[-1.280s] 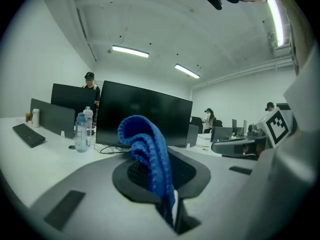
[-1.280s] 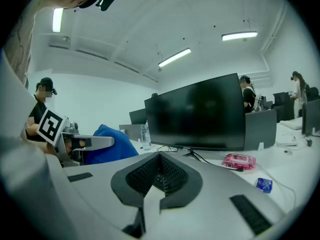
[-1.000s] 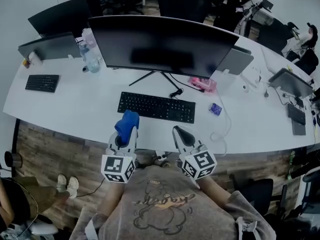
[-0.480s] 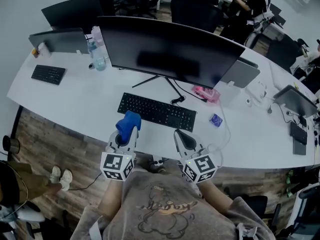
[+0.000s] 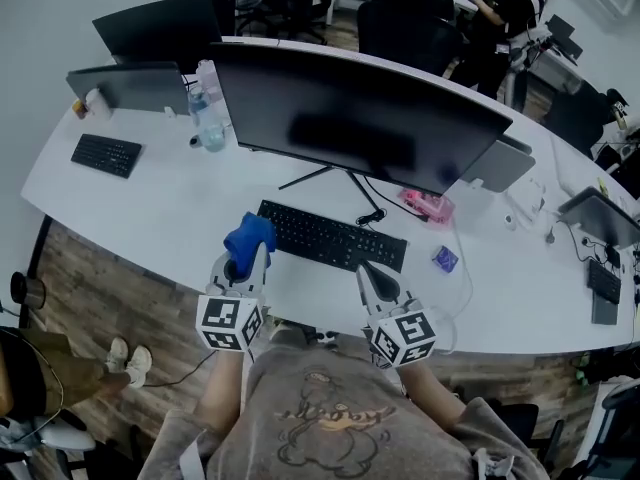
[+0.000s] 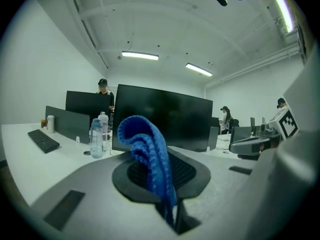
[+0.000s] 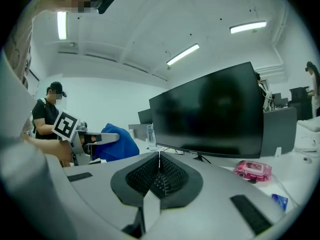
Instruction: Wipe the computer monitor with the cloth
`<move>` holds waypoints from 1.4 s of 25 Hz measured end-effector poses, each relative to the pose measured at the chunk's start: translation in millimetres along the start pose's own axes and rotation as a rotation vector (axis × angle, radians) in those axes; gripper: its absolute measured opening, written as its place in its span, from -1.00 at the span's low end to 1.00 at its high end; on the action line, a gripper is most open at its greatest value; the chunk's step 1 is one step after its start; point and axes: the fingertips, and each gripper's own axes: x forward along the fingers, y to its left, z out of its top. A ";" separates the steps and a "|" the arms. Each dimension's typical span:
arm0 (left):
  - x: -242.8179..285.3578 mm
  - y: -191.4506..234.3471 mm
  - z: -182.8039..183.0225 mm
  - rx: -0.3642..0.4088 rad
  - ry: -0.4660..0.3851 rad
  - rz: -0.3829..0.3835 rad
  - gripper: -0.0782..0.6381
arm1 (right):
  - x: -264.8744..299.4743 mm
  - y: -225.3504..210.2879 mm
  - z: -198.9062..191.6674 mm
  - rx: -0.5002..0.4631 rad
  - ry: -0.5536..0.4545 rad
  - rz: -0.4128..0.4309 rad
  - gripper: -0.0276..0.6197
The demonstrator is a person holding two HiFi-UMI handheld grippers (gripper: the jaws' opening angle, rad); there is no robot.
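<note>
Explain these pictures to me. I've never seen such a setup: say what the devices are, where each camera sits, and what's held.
No robot here: a person holds a two-jaw gripper in each hand; the marker cubes are part of them. One picture comes from a camera on the person's head, looking down; the other two from cameras riding on each gripper, looking along its jaws. On the white desk stand a large dark monitor, a black keyboard, a water bottle and a pink packet. The left gripper has its jaws shut on a blue cloth. The right gripper has its jaws together, nothing between them.
</note>
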 end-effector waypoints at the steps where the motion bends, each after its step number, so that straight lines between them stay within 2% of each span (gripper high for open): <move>1: 4.1 6.7 0.8 -0.003 0.002 0.001 -0.66 | 5.5 -0.7 1.5 0.002 0.000 -0.005 -0.85; 6: 28.0 36.6 8.5 0.005 0.004 -0.014 -0.66 | 37.3 -2.1 12.0 0.003 -0.020 -0.026 -0.85; 15: 66.0 66.8 12.4 -0.003 0.034 -0.092 -0.66 | 83.2 -9.3 20.2 0.030 -0.024 -0.091 -0.85; 24: 83.8 81.7 24.3 -0.011 -0.002 -0.053 -0.66 | 98.6 -17.7 26.1 0.013 -0.006 -0.066 -0.85; 35: 107.9 108.9 20.6 -0.007 0.011 -0.027 -0.66 | 135.9 -18.8 27.2 0.013 0.003 -0.034 -0.85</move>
